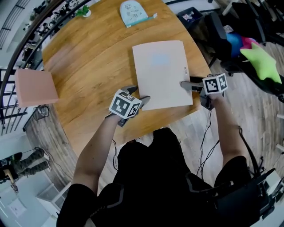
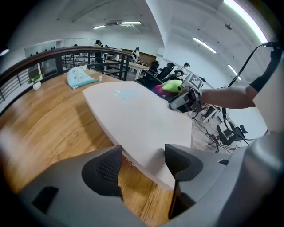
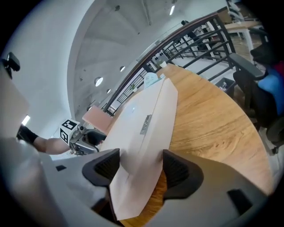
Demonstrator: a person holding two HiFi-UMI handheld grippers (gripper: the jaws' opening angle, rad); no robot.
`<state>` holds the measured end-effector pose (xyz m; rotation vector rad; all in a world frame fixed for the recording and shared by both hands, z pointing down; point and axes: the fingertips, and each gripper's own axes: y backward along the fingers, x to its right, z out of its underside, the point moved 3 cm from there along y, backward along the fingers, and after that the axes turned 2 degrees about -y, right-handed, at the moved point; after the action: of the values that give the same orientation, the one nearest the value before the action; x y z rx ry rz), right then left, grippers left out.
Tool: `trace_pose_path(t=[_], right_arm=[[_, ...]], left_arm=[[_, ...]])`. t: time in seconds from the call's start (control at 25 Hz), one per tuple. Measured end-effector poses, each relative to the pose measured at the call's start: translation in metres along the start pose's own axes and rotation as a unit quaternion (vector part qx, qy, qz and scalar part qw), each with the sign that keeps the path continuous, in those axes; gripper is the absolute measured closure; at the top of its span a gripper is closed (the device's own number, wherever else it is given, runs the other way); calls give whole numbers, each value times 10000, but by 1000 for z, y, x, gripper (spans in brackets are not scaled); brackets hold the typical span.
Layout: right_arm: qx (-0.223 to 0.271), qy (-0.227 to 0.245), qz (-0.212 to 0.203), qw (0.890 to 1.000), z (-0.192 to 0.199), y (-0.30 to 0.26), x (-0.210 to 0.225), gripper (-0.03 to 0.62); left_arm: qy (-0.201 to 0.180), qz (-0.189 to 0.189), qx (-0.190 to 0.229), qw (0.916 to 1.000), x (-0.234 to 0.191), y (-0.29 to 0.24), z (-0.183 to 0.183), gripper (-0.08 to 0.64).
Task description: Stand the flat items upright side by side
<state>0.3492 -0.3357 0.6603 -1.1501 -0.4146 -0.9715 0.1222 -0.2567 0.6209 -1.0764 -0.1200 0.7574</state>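
1. A person leans over a round wooden table (image 1: 88,66) with a two-jaw gripper in each hand, in an open-plan hall with a pale plank floor (image 1: 262,133) and ceiling strip lights.
2. The beige flat box (image 1: 162,73) lies flat near the table's near edge.
3. The left gripper (image 1: 136,95) sits at the box's near left corner; its fingers stand apart, with the corner between them, not pressed.
4. The right gripper (image 1: 186,85) meets the box's right edge, and its pads are clamped on that edge.
5. A light-blue pouch (image 1: 133,12) and a small potted plant (image 1: 83,12) sit at the table's far rim.
6. A pink square slab (image 1: 35,87) lies beyond the left edge, beside a dark curved railing (image 2: 66,55).
7. A green star plush (image 1: 262,62) rests to the right, off the table.
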Motion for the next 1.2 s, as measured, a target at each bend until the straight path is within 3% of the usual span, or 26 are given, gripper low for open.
trace_pose_path(t=[0.16, 0.24, 0.28, 0.32, 0.36, 0.4, 0.48, 0.52, 0.6, 0.72, 0.84, 1.08, 1.2], right_arm=[[116, 438, 276, 9986, -2, 2, -11, 295], [401, 621, 248, 9970, -6, 3, -24, 299], [546, 736, 181, 9956, -8, 2, -34, 301], [601, 933, 131, 9937, -9, -1, -48, 315], [514, 1237, 196, 9908, -7, -9, -62, 321], [328, 1597, 430, 9857, -4, -19, -72, 349], [74, 2020, 960, 9746, 3, -38, -80, 551], [88, 1927, 993, 9762, 4, -43, -79, 537], [188, 1442, 785, 9862, 0, -45, -70, 363], [214, 913, 426, 9947, -3, -41, -61, 345], [125, 509, 6, 9986, -2, -49, -64, 288], [-44, 198, -53, 9998, -21, -76, -63, 264], [-232, 224, -3, 9995, -31, -91, -57, 265]], left_arm=[[-200, -158, -35, 9997, 0, 2, 4, 247], [-537, -248, 179, 9981, 4, 8, 1, 250], [-851, -316, 386, 9951, 11, 11, -5, 333], [-1144, -423, 573, 9909, 20, 13, -13, 461], [-1291, -544, 671, 9879, 27, 13, -22, 474], [-1280, -607, 698, 9875, 33, 11, -27, 474], [-1143, -490, 629, 9902, 40, 8, -26, 439], [-1141, -455, 529, 9910, 40, 11, -20, 371], [-1079, -583, 387, 9917, 28, 22, -8, 339], [-264, -1006, 450, 9936, -10, 53, 16, 313], [816, -1265, 462, 9875, -46, 76, 46, 279], [2386, -641, 734, 9662, -80, 61, 62, 242], [2494, -406, 727, 9648, -86, 52, 60, 232]])
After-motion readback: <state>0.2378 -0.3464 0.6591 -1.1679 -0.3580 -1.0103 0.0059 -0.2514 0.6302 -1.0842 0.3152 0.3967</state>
